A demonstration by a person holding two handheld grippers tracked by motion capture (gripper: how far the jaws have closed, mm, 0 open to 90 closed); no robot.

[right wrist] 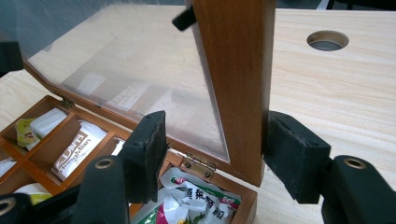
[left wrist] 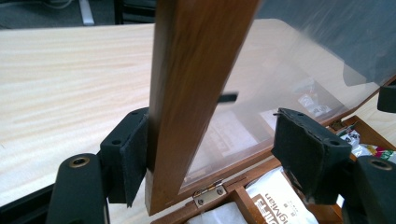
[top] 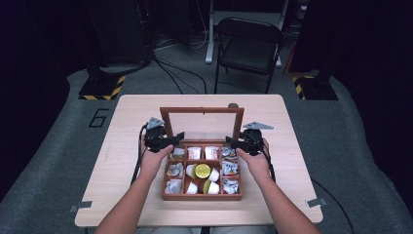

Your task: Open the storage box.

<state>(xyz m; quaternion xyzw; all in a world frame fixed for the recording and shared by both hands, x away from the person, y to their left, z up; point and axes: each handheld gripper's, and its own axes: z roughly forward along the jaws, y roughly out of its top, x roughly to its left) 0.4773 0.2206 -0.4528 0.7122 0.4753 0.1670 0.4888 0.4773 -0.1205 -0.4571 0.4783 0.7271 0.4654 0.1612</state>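
From above, a wooden box (top: 202, 170) sat on the counter (top: 131, 112), its glass lid (top: 202, 123) upright between both grippers. The left gripper (left wrist: 212, 154) straddled the lid's side rail, one finger touching, the other apart. The right gripper (right wrist: 219, 149) straddled the opposite rail likewise, partly open.

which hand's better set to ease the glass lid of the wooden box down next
Left, marginally: the left tongs already have a pad touching the upright glass-paned wooden lid. The right tongs straddle their side, pads apart.
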